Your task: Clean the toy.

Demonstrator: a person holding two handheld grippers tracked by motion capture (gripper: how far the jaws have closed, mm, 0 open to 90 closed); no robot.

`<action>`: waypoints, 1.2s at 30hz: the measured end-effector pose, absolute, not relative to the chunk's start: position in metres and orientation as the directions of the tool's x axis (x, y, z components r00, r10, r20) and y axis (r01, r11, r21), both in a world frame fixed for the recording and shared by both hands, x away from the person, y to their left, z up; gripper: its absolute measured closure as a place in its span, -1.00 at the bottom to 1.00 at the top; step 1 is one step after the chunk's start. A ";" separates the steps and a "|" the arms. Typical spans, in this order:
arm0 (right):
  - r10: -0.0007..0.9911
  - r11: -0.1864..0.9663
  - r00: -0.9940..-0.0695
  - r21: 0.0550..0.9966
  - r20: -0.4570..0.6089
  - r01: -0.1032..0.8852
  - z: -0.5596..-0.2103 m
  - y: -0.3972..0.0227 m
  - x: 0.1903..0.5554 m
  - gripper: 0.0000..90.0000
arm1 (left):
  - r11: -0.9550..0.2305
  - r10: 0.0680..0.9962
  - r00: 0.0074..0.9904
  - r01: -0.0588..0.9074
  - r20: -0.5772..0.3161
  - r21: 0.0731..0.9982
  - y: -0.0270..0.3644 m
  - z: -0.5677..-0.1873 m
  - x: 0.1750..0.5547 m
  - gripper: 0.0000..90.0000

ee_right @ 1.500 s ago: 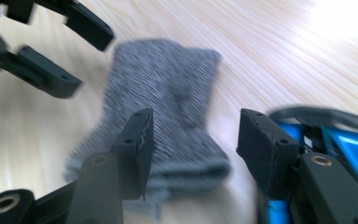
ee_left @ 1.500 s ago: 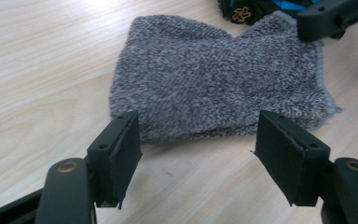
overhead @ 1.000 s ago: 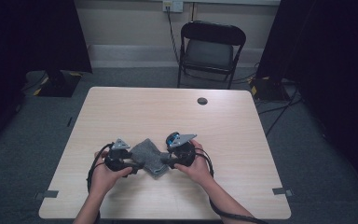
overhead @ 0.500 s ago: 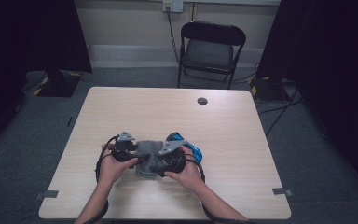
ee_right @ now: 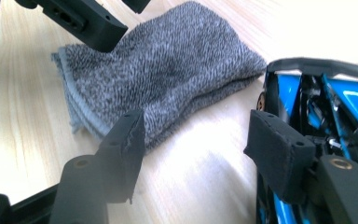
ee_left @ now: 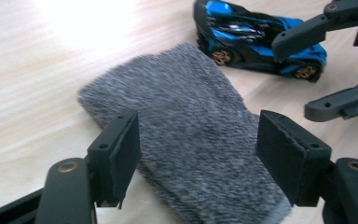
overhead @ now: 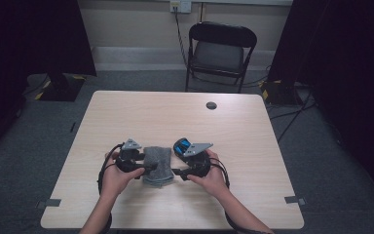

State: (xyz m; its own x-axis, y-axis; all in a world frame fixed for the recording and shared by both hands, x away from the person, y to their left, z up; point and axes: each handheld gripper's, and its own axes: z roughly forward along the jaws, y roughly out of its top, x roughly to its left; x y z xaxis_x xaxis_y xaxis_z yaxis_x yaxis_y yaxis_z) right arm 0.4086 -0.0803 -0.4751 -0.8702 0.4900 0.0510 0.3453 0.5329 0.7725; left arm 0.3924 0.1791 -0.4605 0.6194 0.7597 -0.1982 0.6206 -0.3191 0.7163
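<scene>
While the cloth [overhead: 157,165] lay folded on the table [overhead: 141,112], both grippers flanked it.
Left gripper [ee_left: 196,154] stood spread over the cloth, closing slightly; right gripper [ee_right: 196,151] was opening, empty, beside the car [ee_right: 326,102].

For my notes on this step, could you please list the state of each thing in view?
Grey towel: folded, flat on the table, not gripped.
Blue toy car: on its wheels beside the towel.
Left claw: open over the towel, just closing.
Right claw: open, empty, just opening.
Folding chair: unfolded, unoccupied.
</scene>
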 end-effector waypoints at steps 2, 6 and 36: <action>0.502 0.536 -0.864 0.773 0.032 0.340 -0.479 -0.080 0.406 -0.16 | -0.322 0.760 0.617 0.630 -0.205 0.707 0.176 -0.462 0.391 -0.31; 0.494 0.559 -0.869 0.759 0.020 0.335 -0.488 -0.073 0.403 -0.16 | -0.325 0.759 0.615 0.645 -0.217 0.691 0.174 -0.466 0.390 -0.33; 0.648 0.452 -0.761 0.793 0.021 0.408 -0.469 -0.107 0.435 -0.58 | -0.490 0.759 0.651 0.561 0.010 0.667 0.167 -0.486 0.390 -0.09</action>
